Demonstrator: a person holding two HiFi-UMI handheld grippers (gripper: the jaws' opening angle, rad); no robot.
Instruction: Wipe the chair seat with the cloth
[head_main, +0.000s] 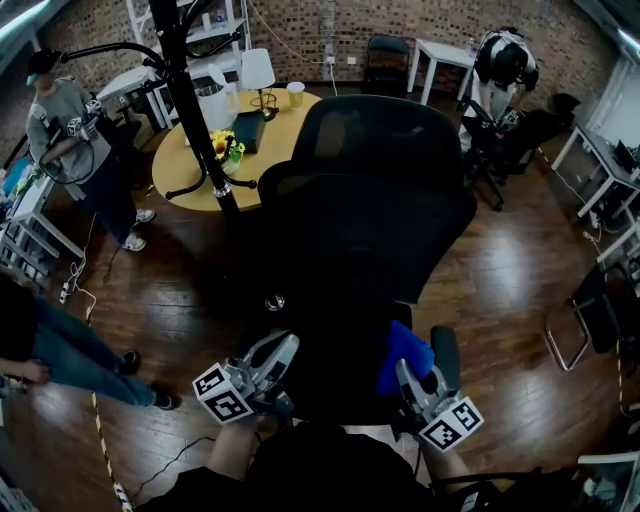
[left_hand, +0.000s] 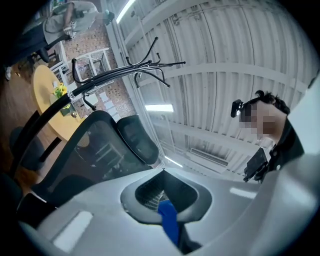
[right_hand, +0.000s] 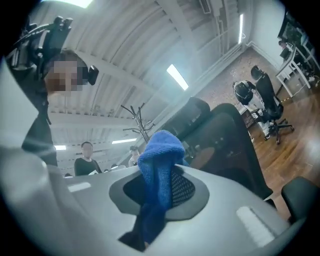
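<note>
The black office chair (head_main: 385, 170) stands right in front of me, its dark seat (head_main: 330, 340) between my two grippers. My right gripper (head_main: 425, 362) is over the seat's right side, shut on a blue cloth (head_main: 405, 350). In the right gripper view the cloth (right_hand: 160, 155) bulges up out of the closed jaws (right_hand: 160, 187), and the chair back (right_hand: 225, 135) is behind. My left gripper (head_main: 283, 348) hangs over the seat's left front, jaws together. In the left gripper view (left_hand: 167, 200) a narrow blue strip (left_hand: 170, 222) lies in the seam; I cannot tell what it is.
A black coat stand (head_main: 190, 100) and a round yellow table (head_main: 270, 140) stand behind the chair. One person (head_main: 70, 125) stands at far left, and another's legs (head_main: 70, 350) are nearer. More chairs (head_main: 600, 310) and desks (head_main: 610, 170) line the right. A cable (head_main: 105, 455) trails on the wooden floor.
</note>
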